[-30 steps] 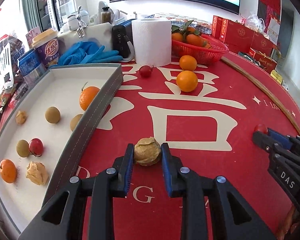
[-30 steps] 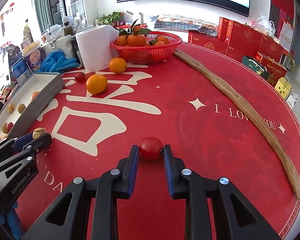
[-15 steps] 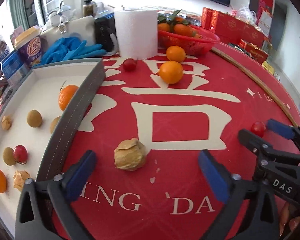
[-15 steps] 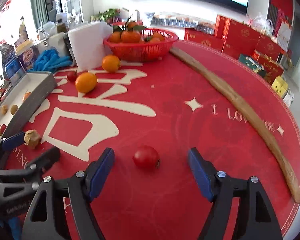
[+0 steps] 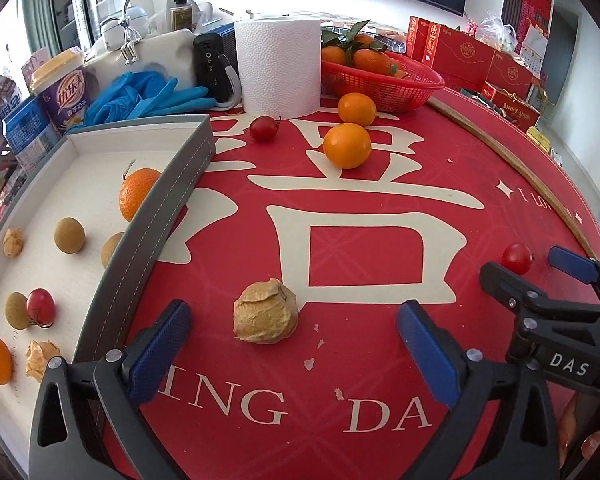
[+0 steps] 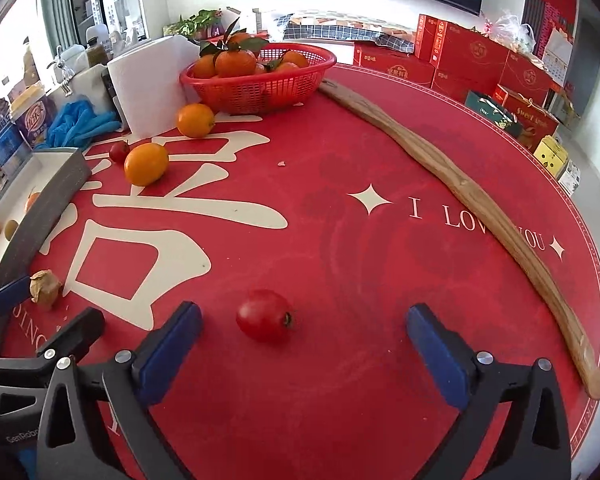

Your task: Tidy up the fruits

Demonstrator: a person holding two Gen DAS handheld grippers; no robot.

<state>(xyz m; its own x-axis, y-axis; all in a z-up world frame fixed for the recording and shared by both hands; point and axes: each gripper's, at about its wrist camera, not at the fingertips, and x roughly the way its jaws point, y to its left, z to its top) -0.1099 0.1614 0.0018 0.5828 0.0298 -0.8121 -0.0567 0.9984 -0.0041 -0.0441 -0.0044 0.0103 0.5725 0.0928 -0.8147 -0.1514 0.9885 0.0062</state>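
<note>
Both grippers are the same build: matte black plastic clamp frames with triangular cutouts and silver rivets at the pivots. The left gripper (image 5: 294,334) has blue textured pads (image 5: 162,354) on its fingers, same as the right gripper (image 6: 300,338). Seen from the other camera, the right one has "DAS" in white, and the left one reads "GenRobo", cut off.

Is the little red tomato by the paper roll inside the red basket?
No, the small tomato sits on the red table mat in front of the paper roll, outside the red basket.
</note>
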